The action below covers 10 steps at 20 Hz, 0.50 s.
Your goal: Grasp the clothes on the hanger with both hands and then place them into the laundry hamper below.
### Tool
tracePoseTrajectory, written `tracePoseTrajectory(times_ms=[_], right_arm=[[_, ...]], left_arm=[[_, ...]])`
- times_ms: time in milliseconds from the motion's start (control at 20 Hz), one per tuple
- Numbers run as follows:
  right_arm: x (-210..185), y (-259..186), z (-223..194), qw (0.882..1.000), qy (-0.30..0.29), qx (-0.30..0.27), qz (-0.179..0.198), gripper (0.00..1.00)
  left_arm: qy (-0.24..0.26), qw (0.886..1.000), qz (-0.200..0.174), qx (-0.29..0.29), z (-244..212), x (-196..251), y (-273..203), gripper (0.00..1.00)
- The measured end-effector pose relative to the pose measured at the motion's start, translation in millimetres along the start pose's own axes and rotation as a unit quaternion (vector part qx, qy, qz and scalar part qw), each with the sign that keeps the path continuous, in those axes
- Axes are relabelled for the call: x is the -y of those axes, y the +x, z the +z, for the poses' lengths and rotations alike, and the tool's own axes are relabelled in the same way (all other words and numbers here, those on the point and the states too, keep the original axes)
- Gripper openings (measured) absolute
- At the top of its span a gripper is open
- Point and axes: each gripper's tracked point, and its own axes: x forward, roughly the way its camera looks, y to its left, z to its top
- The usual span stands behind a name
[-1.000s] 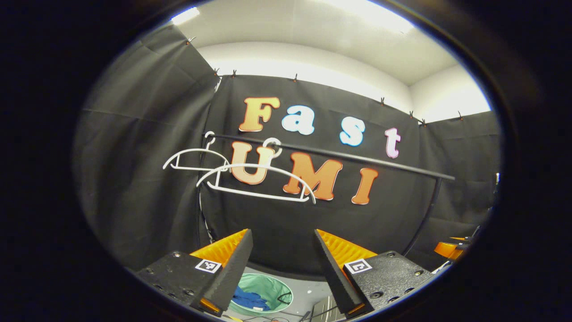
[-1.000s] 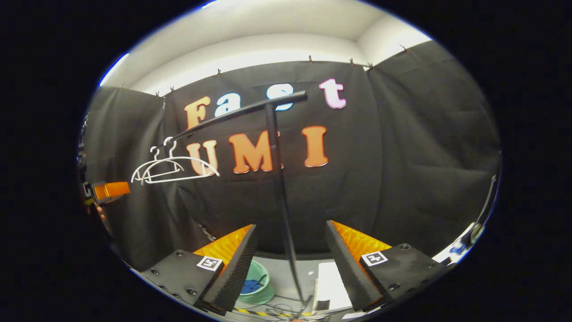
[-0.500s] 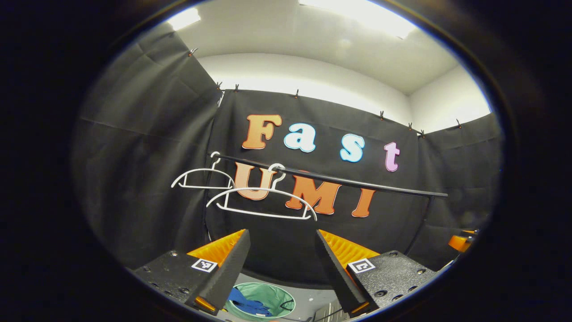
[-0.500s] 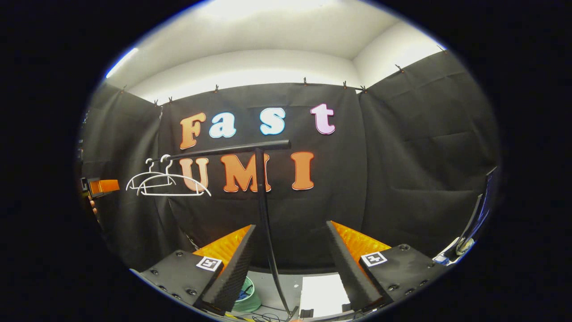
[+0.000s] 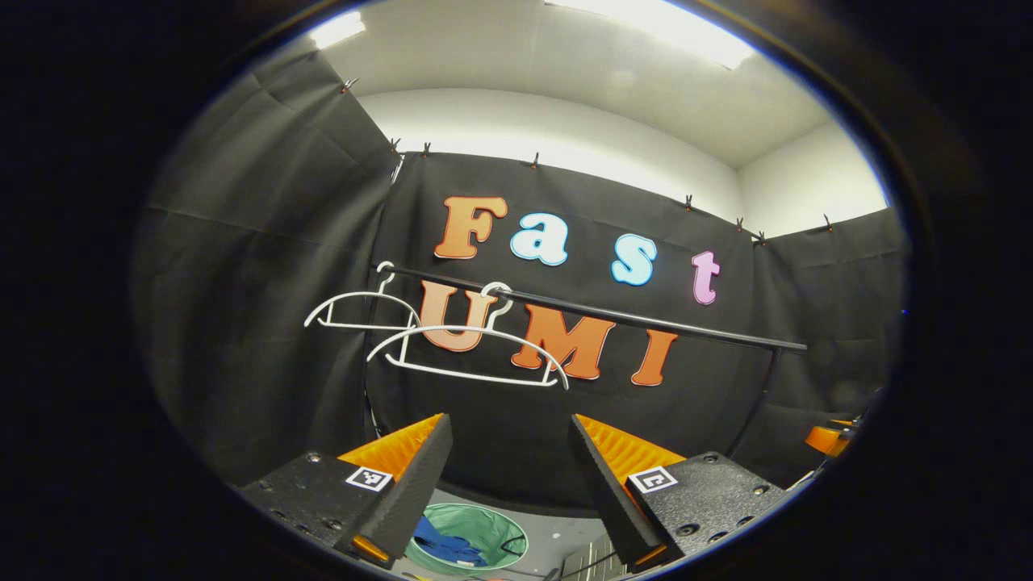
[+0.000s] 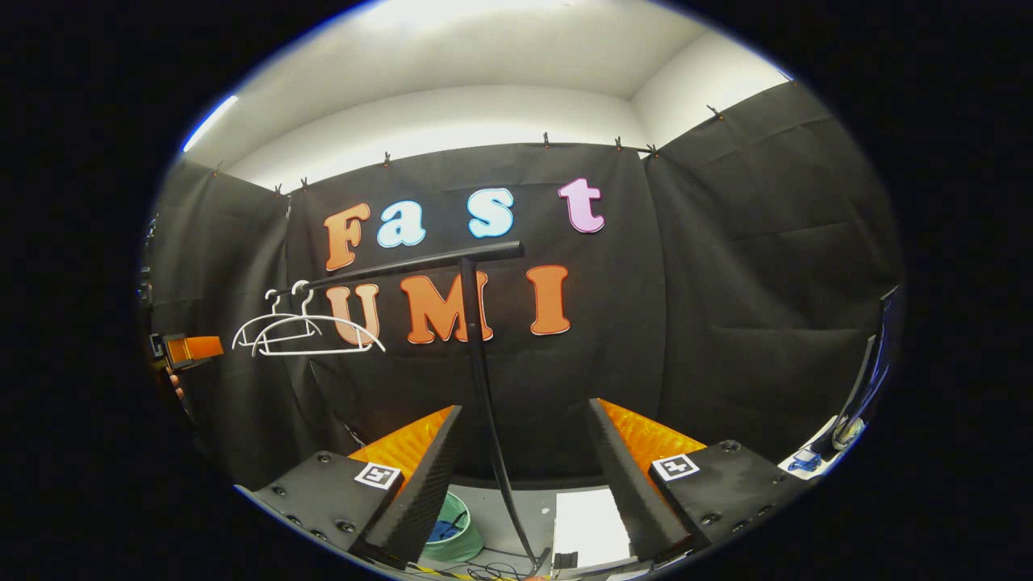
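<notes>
Left hand-held gripper (image 5: pixel 508 476) stands with its jaws spread wide and nothing between them; the right hand-held gripper (image 6: pixel 524 476) is likewise spread and empty.

Change since half a second ago: in the left gripper view the rail (image 5: pixel 613 315) and both hangers have shifted slightly upward in the picture, and more of the hamper shows below the fingers. In the right gripper view the scene has barely moved. One second ago both cameras were pitched differently, so both units have been re-aimed and are now settling.

Task status, as a judgement:
- Both white hangers (image 5: pixel 468 351) hang bare on the rail, ahead of and above the left unit's fingers, toward its left.
- The blue clothes (image 5: pixel 444 545) lie inside the green laundry hamper (image 5: pixel 500 528), low and just ahead of the left unit, between its fingers.
- The placement step therefore appears complete; both units seem to be at rest height, clear of the load.

Limits of observation:
- The hamper (image 6: pixel 460 537) is partly covered by the right unit's left finger, and its lower rim is cut off in both views.
- Whether the garment lies fully inside cannot be confirmed.
- The other unit shows only as a small sliver at the far left edge (image 6: pixel 190 349).
- Small items on the floor near the rail's base are too small to identify.
</notes>
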Motion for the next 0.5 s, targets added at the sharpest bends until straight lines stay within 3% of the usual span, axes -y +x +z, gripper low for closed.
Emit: tracePoseTrajectory(times_ms=[150,350,450,500], right_arm=[[4,-1,-3,1.0,0.008,-0.004,-0.002,0.98],[16,-2,4,1.0,-0.001,0.004,-0.019,0.98],[17,-3,2,1.0,0.002,0.004,-0.022,0.98],[15,-2,-1,1.0,0.008,0.0,-0.021,0.89]], left_arm=[[0.0,1.0,-0.004,-0.006,-1,1,-1,0.96],[0.002,1.0,-0.006,-0.003,-3,1,2,0.92],[0.0,1.0,-0.009,-0.004,-4,3,4,0.96],[-0.001,1.0,-0.012,-0.005,-5,5,5,0.96]])
